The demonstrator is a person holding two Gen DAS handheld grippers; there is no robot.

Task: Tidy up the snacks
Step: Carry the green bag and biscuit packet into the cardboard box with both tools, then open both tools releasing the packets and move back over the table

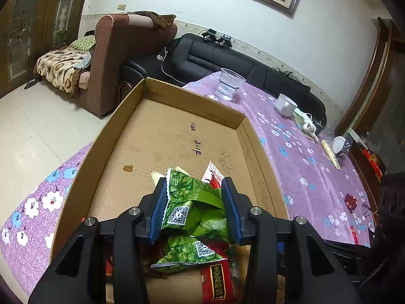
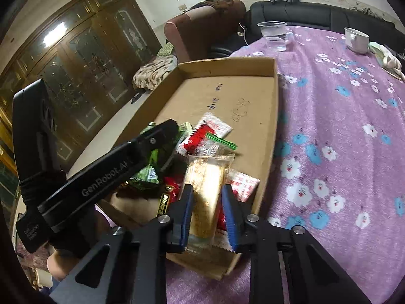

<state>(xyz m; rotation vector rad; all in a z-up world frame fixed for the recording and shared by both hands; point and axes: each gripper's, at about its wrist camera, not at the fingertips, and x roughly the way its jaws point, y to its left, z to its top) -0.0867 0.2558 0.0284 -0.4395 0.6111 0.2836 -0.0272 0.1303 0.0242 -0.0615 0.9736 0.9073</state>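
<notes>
my left gripper (image 1: 196, 210) is pinched on a crinkly green foil packet (image 1: 195, 202), jaws about halfway in. my right gripper (image 2: 207, 217) is squeezed nearly closed on a glossy clear-wrapped golden bar (image 2: 206, 190). both sit over the snack pile in the shallow corrugated cardboard box (image 1: 162, 131) on the fuzzy purple flowered tablecloth (image 2: 329, 126).

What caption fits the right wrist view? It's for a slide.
Right gripper clamps a golden snack packet over a cardboard box of mixed snacks on a flowered tablecloth.
</notes>
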